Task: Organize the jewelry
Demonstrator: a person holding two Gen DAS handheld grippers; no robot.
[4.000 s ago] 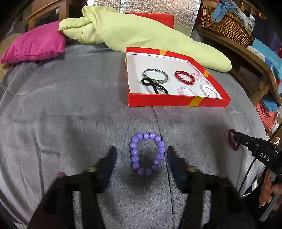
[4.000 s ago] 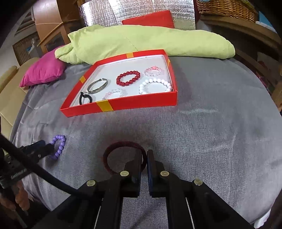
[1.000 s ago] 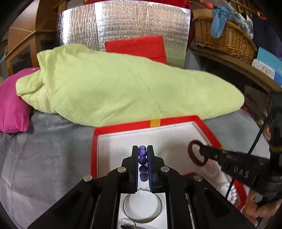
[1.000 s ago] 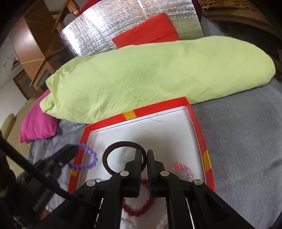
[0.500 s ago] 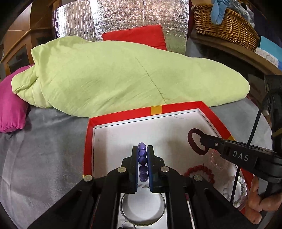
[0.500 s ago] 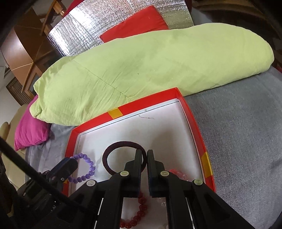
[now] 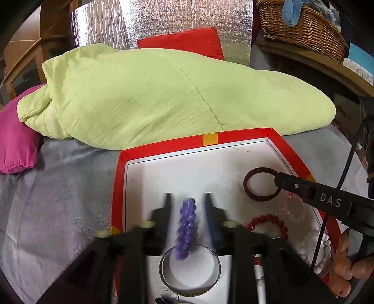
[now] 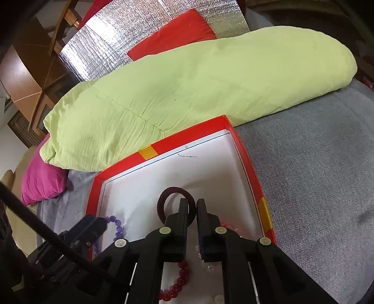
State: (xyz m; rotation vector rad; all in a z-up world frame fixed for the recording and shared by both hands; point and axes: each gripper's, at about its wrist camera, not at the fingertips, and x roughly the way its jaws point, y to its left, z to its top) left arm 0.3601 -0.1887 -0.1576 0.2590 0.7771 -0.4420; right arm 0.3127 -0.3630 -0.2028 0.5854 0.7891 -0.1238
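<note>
Your left jaws point(image 7: 187, 205) are open. The purple beads point(image 7: 186, 228) sit in the gap between them, blurred, and do not touch either side. The beads are over the white floor of the red box point(image 7: 118, 187), right above a silver bangle point(image 7: 189, 269) that lies flat in the box.

Your right jaws point(image 8: 192, 211) are only a little apart. The dark red ring point(image 8: 168, 194) is in that small gap, close against the left finger point(image 8: 183, 210). You cannot tell if it is still pinched or loose. In your left view the ring point(image 7: 259, 184) sticks out from the tip of the right tool and looks low over the box floor, toward the right side.

Nearer to you in the box lie red beads point(image 7: 266, 222), clear pink beads point(image 7: 292, 208) and white beads point(image 7: 313, 247). Something small and dark peeks out under the bangle, too hidden to name.

The box sits on a gray bed cover point(image 8: 315, 163). Just behind it lies a green blanket point(image 7: 163, 93), touching the back rim. A pink pillow point(image 7: 14, 140) is off to the left, and a red cushion point(image 7: 187, 42) leans on a shiny silver sheet point(image 7: 163, 21) behind the blanket. A basket point(image 7: 299, 23) stands on a shelf at the far right.
</note>
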